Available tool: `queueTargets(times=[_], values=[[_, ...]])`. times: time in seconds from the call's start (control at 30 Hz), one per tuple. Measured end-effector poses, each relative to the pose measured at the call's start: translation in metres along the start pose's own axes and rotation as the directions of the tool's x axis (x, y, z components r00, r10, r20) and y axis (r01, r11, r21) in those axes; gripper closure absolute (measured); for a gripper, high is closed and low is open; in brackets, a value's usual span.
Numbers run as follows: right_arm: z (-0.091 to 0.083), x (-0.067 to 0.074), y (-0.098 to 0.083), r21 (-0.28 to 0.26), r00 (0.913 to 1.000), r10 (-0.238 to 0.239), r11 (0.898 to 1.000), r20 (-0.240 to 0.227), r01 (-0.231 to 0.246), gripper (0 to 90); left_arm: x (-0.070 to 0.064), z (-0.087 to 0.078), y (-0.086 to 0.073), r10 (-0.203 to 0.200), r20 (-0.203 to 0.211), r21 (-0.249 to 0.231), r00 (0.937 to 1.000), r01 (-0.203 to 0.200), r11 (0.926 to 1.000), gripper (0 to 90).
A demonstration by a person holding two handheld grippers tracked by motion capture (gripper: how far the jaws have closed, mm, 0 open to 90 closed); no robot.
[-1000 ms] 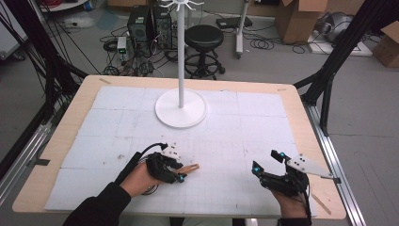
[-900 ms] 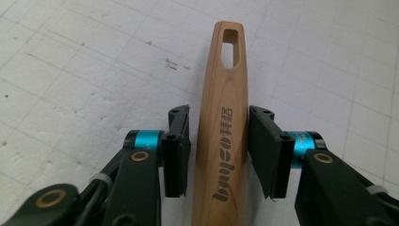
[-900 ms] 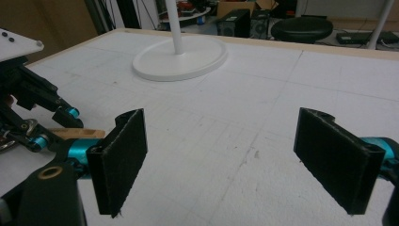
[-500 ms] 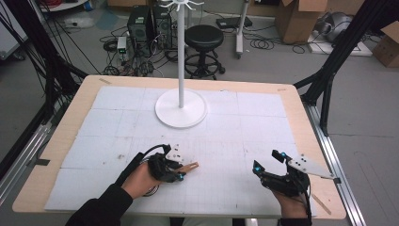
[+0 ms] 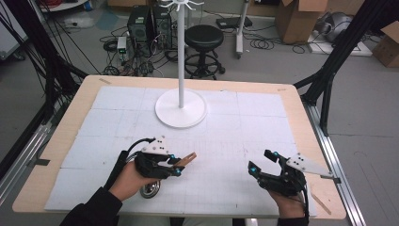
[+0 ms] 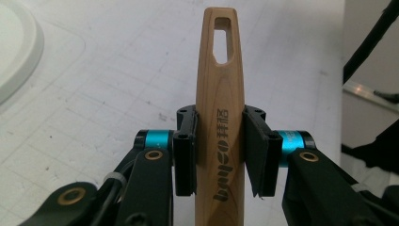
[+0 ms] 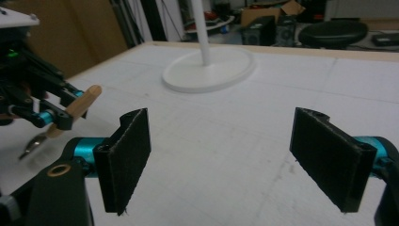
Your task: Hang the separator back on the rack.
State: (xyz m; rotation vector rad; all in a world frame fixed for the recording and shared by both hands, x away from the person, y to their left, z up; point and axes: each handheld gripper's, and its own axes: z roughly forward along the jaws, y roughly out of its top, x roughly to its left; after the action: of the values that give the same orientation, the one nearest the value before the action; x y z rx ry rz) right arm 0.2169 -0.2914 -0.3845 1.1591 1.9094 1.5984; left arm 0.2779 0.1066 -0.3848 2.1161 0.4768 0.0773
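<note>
A utensil with a wooden handle (image 6: 220, 117) and a metal bowl (image 5: 149, 190) is lifted off the white mat. My left gripper (image 5: 175, 165) is shut on the handle, its pads (image 6: 186, 150) pressing both sides; its jaws closed on it within the last second. The handle's slotted tip (image 5: 189, 158) points right and away. In the right gripper view the handle (image 7: 83, 105) and the left gripper (image 7: 47, 113) show at the left. My right gripper (image 5: 260, 160) rests low at the front right, open, with nothing between its pads (image 7: 127, 155).
A white stand with a round base (image 5: 181, 113) and a tall pole (image 5: 181, 52) rises at the table's back middle. The white mat (image 5: 226, 132) covers the wooden table (image 5: 301, 117). A stool and boxes stand beyond the far edge.
My left hand has risen with the utensil, so the handle tip sits higher and the metal bowl now hangs under the hand. The right gripper has stayed put.
</note>
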Motion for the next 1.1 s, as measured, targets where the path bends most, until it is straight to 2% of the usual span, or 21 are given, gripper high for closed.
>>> queueTargets(times=[0.13,0.2,0.33,0.43,0.53,0.67,0.87,0.9,1.0,1.1], values=[[0.002,0.008,0.004,-0.036,0.9956,0.022,0.999,-0.091,-0.026,16.9,-0.007,-0.012,-0.001,0.029,0.038,-0.092,0.9988,-0.025,0.9954,67.4],[0.005,0.013,0.008,-0.058,0.9879,0.034,0.997,-0.151,-0.044,16.3,-0.009,-0.017,-0.002,0.039,0.059,-0.138,0.9975,-0.030,0.9900,67.4],[0.013,0.025,0.015,-0.094,0.9642,0.033,0.994,-0.263,-0.059,16.1,-0.013,-0.025,-0.005,0.037,0.091,-0.213,0.9951,-0.017,0.9769,67.4],[0.023,0.034,0.018,-0.077,0.9440,0.012,0.996,-0.330,-0.039,16.1,-0.015,-0.027,-0.007,0.048,0.088,-0.229,0.9950,-0.026,0.9730,67.4],[0.032,0.043,0.022,-0.061,0.9259,-0.013,0.998,-0.378,-0.011,16.1,-0.016,-0.029,-0.009,0.038,0.116,-0.265,0.9925,-0.006,0.9643,67.4],[0.045,0.058,0.028,-0.044,0.8928,-0.049,0.999,-0.448,0.033,16.9,-0.018,-0.031,-0.011,0.069,0.132,-0.301,0.9888,-0.026,0.9534,67.3],[0.064,0.080,0.035,-0.028,0.8376,-0.079,0.997,-0.540,0.076,23.3,-0.019,-0.033,-0.013,0.083,0.176,-0.345,0.9809,-0.017,0.9383,67.3],[0.069,0.084,0.036,-0.029,0.8237,-0.085,0.996,-0.561,0.083,25.1,-0.019,-0.034,-0.012,0.081,0.185,-0.355,0.9793,-0.010,0.9348,67.3],[0.080,0.092,0.040,-0.033,0.7949,-0.089,0.996,-0.600,0.086,29.9,-0.021,-0.035,-0.012,0.090,0.201,-0.368,0.9756,-0.010,0.9297,67.3],[0.089,0.098,0.042,-0.038,0.7769,-0.093,0.995,-0.623,0.088,34.2,-0.022,-0.036,-0.012,0.094,0.220,-0.378,0.9709,-0.004,0.9256,67.3]])
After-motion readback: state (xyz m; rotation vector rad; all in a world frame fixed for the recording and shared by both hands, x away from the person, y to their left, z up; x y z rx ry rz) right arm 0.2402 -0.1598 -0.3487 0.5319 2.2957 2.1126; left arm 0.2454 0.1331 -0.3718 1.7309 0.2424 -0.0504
